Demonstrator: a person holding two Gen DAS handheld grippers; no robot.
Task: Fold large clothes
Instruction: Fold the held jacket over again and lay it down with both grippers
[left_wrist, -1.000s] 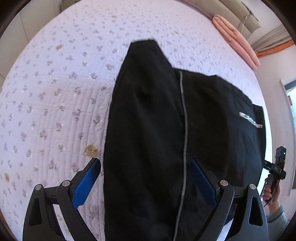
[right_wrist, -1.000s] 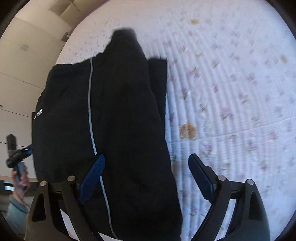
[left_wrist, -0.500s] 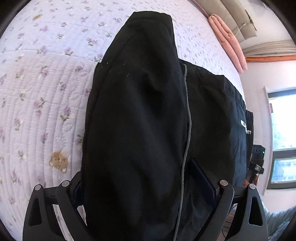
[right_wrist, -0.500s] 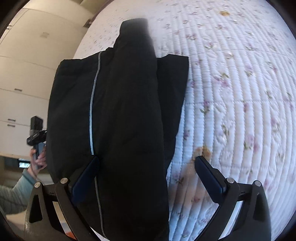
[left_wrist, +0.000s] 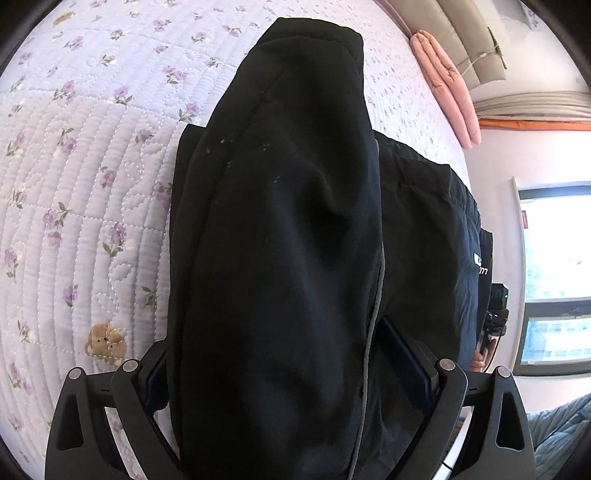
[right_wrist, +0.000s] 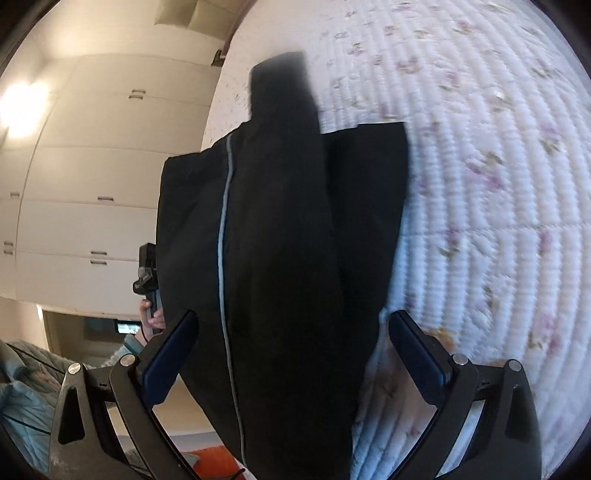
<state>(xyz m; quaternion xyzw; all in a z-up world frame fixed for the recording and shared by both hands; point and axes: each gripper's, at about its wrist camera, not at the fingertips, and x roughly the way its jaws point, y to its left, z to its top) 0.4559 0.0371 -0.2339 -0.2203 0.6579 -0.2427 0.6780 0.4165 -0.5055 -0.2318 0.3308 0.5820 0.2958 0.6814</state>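
1. Tongs first: left gripper (left_wrist: 291, 365) spread wide, black garment (left_wrist: 288, 240) draped between its fingers; whether the pads touch cloth I can't tell. Looks like no pinch.
2. Right gripper (right_wrist: 291, 347) spread as wide as it goes, garment lying between the fingers, pads clear of the cloth on both sides.
3. Garment sits on the floral quilt (left_wrist: 92, 166), starting right at both sets of tongs and running straight away from them. Long axis follows the pointing line of each gripper; narrow end farthest out.
4. Progress, my read: one lengthwise fold done, a long panel laid over the wider body, grey piping (right_wrist: 221, 240) exposed beside it. Left: cross folds to shorten it, then squaring up.
5. Far out: pink pad (left_wrist: 447, 85) past the quilt's far edge.
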